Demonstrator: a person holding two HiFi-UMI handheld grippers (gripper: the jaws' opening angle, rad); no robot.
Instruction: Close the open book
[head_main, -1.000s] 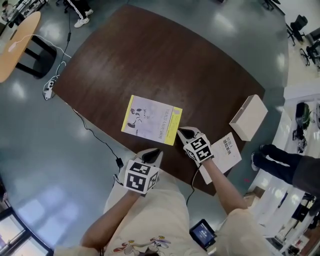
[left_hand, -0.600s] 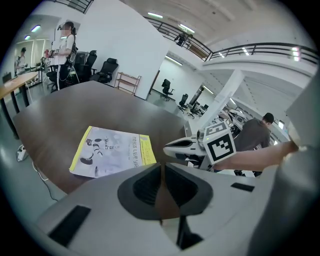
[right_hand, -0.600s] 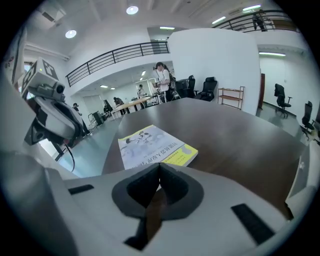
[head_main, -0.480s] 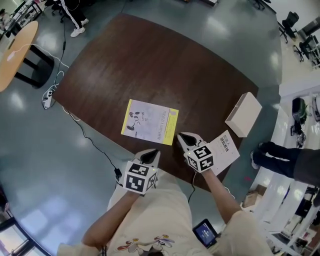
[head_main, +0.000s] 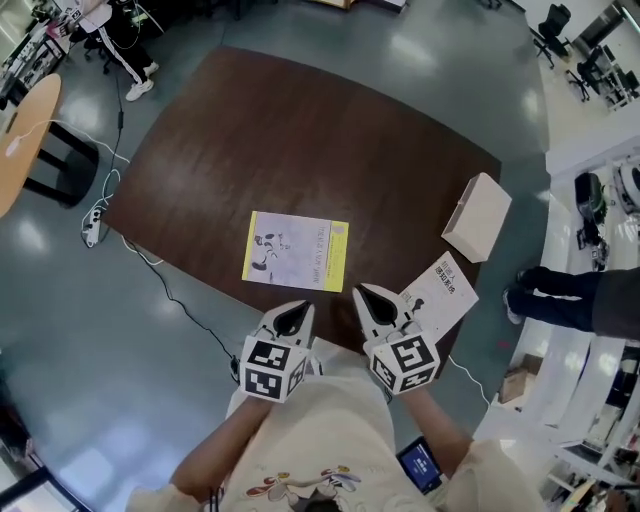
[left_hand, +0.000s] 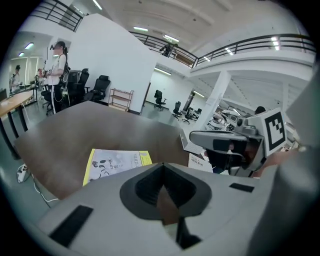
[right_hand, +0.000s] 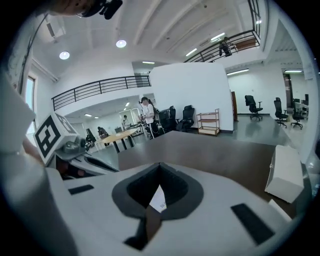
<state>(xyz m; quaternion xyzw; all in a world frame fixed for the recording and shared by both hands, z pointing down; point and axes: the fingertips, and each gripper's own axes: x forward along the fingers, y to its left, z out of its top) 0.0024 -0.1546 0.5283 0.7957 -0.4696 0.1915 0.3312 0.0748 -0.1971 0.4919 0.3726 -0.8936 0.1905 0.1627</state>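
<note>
The book (head_main: 296, 252) lies closed and flat on the dark brown table (head_main: 300, 130), yellow-edged cover up, near the front edge; the left gripper view shows this book (left_hand: 117, 162) just beyond the jaws. My left gripper (head_main: 295, 318) hovers shut and empty in front of the book, over the table's edge. My right gripper (head_main: 372, 300) is shut and empty too, raised to the right of the book and apart from it. In their own views the jaws of the left gripper (left_hand: 161, 165) and the right gripper (right_hand: 160, 165) meet with nothing between them.
A white booklet (head_main: 440, 295) lies at the table's front right corner beside my right gripper. A white box (head_main: 478, 230) sits on the right edge. A cable and a power strip (head_main: 92, 222) lie on the floor at left. A person's legs (head_main: 570, 295) stand at right.
Both grippers have risen and drawn back toward my body. The right one has left the book's near right corner and come up much further. The book has stayed closed and still.
</note>
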